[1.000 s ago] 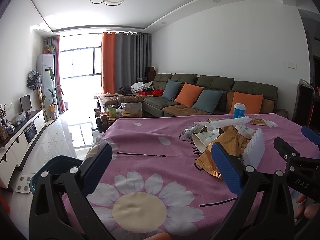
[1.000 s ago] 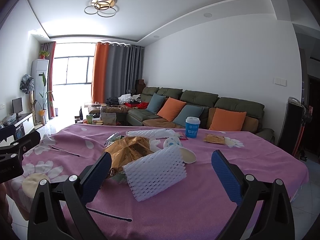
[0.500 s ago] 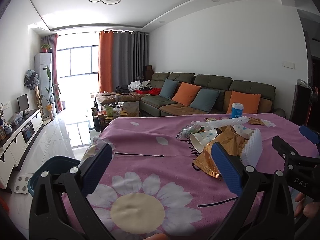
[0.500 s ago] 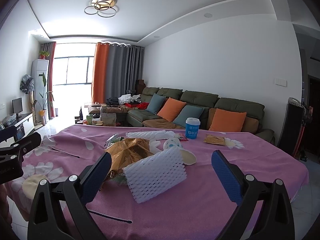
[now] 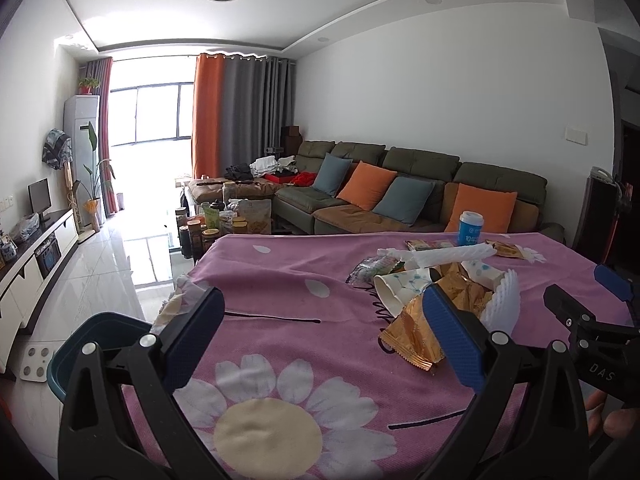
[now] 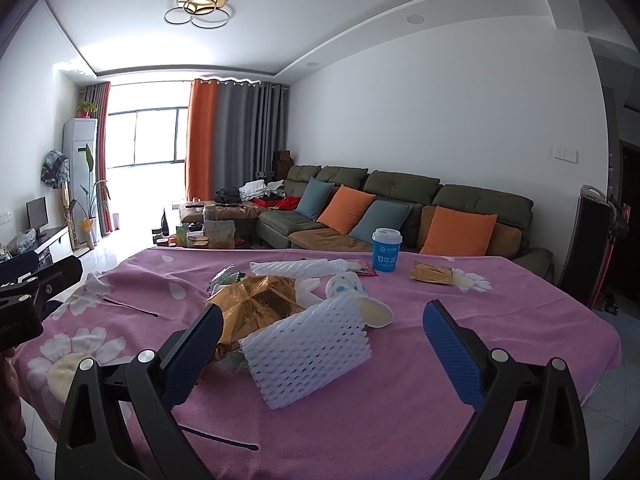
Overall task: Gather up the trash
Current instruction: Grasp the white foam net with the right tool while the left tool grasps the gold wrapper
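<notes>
A heap of trash lies on the pink flowered tablecloth (image 6: 460, 360): a white foam net sleeve (image 6: 308, 352), a crumpled gold wrapper (image 6: 256, 304), a rolled foam net (image 6: 300, 268), paper cups (image 6: 344, 286) and a flat gold packet (image 6: 432, 272). My right gripper (image 6: 320, 344) is open and empty, with the foam sleeve between its fingers' line of sight. My left gripper (image 5: 320, 332) is open and empty over the cloth, left of the gold wrapper (image 5: 412, 340) and a paper cup (image 5: 400, 288). A dark blue bin (image 5: 96, 340) stands on the floor at the table's left.
A blue and white cup (image 6: 386, 254) stands upright at the table's far side. Behind are a green sofa (image 6: 400, 208) with cushions, a cluttered coffee table (image 5: 224, 216) and a TV unit (image 5: 36, 248). The right gripper shows at the left wrist view's right edge (image 5: 592, 320).
The left wrist view has risen and tilted slightly; the trash heap sits a little lower and nearer. The right gripper has hardly moved. Both stay open.
</notes>
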`<state>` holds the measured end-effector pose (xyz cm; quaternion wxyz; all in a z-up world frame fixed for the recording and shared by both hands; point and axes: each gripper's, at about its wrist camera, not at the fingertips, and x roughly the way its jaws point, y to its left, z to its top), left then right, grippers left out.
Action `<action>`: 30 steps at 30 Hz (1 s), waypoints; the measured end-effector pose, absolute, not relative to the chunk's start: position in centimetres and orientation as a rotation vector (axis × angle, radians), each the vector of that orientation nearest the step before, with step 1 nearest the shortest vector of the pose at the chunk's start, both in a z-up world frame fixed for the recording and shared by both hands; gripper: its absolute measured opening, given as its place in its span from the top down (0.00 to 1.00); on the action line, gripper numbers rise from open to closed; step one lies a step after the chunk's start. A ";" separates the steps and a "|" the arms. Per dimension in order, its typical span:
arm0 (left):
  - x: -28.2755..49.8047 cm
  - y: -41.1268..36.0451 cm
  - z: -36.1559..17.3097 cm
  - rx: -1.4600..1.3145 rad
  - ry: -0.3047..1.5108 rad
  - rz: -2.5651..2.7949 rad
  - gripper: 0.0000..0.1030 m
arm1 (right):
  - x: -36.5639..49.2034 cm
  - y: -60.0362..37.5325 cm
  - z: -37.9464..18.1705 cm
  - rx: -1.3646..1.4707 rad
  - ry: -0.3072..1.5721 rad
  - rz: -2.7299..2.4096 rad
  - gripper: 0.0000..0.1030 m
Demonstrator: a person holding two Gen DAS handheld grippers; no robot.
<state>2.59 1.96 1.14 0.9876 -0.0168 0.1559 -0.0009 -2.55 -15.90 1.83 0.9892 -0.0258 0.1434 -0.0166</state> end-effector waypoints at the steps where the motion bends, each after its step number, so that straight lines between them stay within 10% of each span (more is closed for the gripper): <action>1: 2.8 1.9 1.2 -0.036 0.319 -0.014 0.05 | -2.2 -16.1 1.9 -0.048 0.298 -0.031 0.06; 30: 13.8 -5.1 -4.8 0.192 0.703 -0.396 0.05 | 9.1 -20.0 -1.9 0.112 0.713 0.156 0.06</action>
